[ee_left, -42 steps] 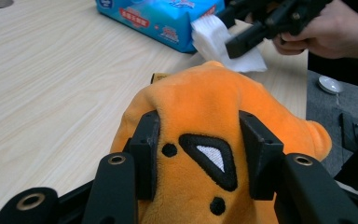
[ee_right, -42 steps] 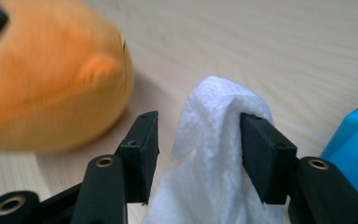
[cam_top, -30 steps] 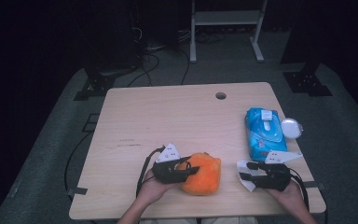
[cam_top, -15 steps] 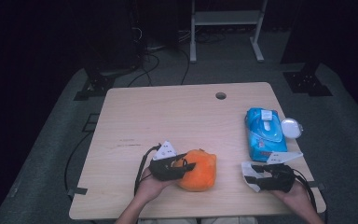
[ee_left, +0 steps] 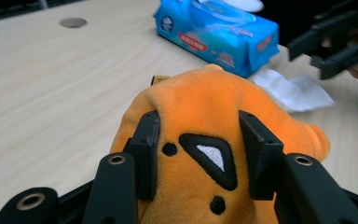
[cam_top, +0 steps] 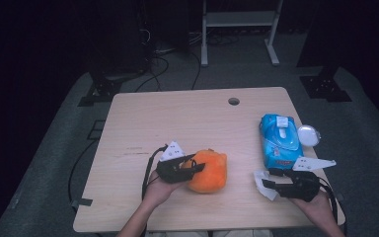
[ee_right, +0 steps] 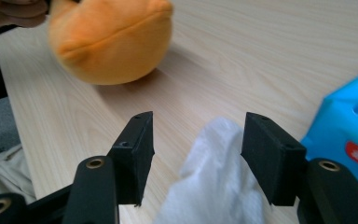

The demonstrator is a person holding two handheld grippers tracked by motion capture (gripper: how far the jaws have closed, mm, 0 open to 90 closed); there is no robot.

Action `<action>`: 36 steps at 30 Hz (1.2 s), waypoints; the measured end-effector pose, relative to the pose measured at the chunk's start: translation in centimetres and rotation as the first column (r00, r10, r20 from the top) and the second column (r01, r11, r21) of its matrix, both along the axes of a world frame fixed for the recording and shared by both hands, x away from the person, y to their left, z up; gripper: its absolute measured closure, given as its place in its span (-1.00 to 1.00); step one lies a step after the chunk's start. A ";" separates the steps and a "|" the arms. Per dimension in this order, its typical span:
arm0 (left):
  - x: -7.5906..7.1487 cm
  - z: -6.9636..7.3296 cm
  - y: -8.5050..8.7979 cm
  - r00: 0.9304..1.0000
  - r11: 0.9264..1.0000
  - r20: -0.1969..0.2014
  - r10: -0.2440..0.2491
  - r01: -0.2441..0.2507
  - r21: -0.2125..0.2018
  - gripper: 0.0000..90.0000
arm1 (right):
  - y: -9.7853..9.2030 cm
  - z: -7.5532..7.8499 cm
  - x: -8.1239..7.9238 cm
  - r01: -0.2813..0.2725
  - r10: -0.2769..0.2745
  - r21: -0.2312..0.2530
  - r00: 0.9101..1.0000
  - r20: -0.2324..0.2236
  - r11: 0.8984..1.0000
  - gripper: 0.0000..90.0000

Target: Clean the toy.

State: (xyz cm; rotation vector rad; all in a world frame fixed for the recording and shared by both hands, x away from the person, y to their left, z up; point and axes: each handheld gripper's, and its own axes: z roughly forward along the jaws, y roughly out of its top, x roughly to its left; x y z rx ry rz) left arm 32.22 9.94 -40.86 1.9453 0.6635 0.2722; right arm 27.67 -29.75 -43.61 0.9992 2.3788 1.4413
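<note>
Dark floor and black stands surround a pale wooden table [cam_top: 177, 118], which has a small round hole [cam_top: 234, 101] near its far edge.

At the left, the left gripper [cam_top: 190, 168] is clamped on an orange plush toy [cam_top: 208, 170]. In the left gripper view its two black jaws press into the soft fabric on either side of a stitched black and white patch [ee_left: 209, 158], so the toy bulges up between them. The toy sits on the table right at the jaw tips, and a hand [cam_top: 158, 190] holds the gripper from behind, with the cable looping beside it.

Ahead of that gripper and off to its right lies a blue pack of wipes [cam_top: 280, 140], flat on the table, with a white round lid [cam_top: 308, 135] just beyond the pack's far side.

At the right, the right gripper [cam_top: 266, 183] rests low over the near edge of the table, close in front of the pack. Its jaws stand apart and have just been opening. A crumpled white wipe [ee_right: 214, 186] lies between them on the wood; in the right gripper view it runs up close beside one jaw, while the other jaw stands clear of it, and neither pad squeezes it. Past the jaw tips, across a stretch of bare wood, the orange toy shows again, with the blue pack at the gripper's other side.
</note>
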 end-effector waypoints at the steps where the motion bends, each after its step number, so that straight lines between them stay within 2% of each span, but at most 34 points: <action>1: 0.3 0.2 0.0 1.000 1.000 0.009 0.010 -0.010 -0.005 0.24 | 0.1 0.1 0.0 -0.003 0.003 0.006 1.000 0.007 1.000 -0.07; 6: 2.1 1.3 0.2 0.996 0.998 0.063 0.065 -0.067 0.022 0.24 | 0.6 0.4 0.3 -0.013 0.012 0.036 1.000 0.020 0.999 -0.11; 10: 3.0 1.4 0.1 0.992 0.995 0.079 0.096 -0.098 0.029 0.24 | 0.7 0.4 0.4 -0.017 0.016 0.053 1.000 0.019 0.998 -0.13; 13: 4.1 1.1 -0.1 0.987 0.990 0.087 0.131 -0.135 0.039 0.24 | 0.7 0.4 0.5 -0.019 0.018 0.064 1.000 0.023 0.998 -0.16; 17: 4.9 0.4 -0.2 0.986 0.987 0.067 0.153 -0.156 0.044 0.22 | 0.7 0.6 0.6 -0.018 0.017 0.076 1.000 0.020 0.997 -0.18; 21: 5.3 -0.6 -0.4 0.990 0.987 0.025 0.142 -0.144 0.074 0.11 | 0.9 0.6 0.8 -0.020 0.019 0.077 1.000 0.019 0.997 -0.19; 23: 5.3 -0.9 -0.2 0.990 0.988 0.015 0.143 -0.144 0.053 0.04 | 1.1 0.5 0.9 -0.020 0.019 0.076 1.000 0.016 0.997 -0.20; 31: 4.9 -0.3 0.6 0.991 0.989 0.006 0.137 -0.137 0.052 -0.17 | 1.4 0.5 1.4 -0.017 0.016 0.080 1.000 0.014 0.997 -0.22; 36: 4.4 0.3 1.4 0.990 0.990 0.011 0.141 -0.141 0.017 -0.21 | 1.6 0.5 1.5 -0.020 0.019 0.076 1.000 0.012 0.997 -0.23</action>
